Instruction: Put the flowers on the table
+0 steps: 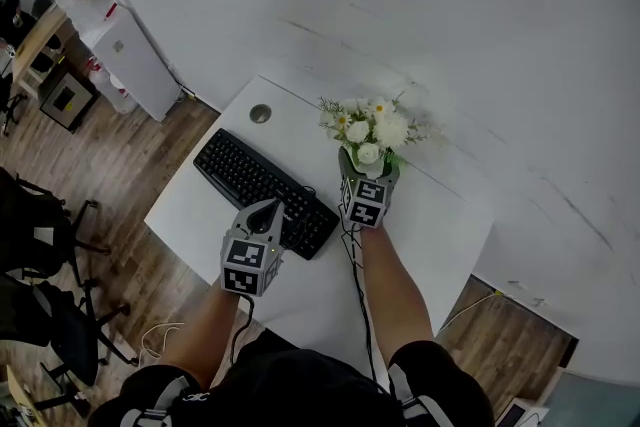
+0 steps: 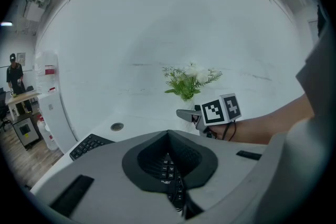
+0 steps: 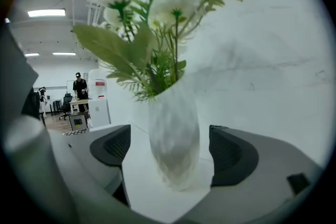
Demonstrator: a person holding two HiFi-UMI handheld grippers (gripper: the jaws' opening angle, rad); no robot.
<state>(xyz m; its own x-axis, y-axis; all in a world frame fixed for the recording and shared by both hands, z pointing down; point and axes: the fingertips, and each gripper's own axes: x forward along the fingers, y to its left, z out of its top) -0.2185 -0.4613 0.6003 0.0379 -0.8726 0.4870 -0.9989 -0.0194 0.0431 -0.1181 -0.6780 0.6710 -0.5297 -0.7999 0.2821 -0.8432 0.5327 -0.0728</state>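
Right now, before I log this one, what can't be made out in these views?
Head view: the vase is mostly hidden under the flowers and the right gripper.
Left gripper view: the left gripper itself covers most of the keyboard.
Right gripper view: the red label on the far cabinet is too small to read.

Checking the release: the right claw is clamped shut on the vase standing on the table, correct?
No. The right gripper view shows the right claw open, jaws apart either side of the vase, not touching it. It does stand on the table.
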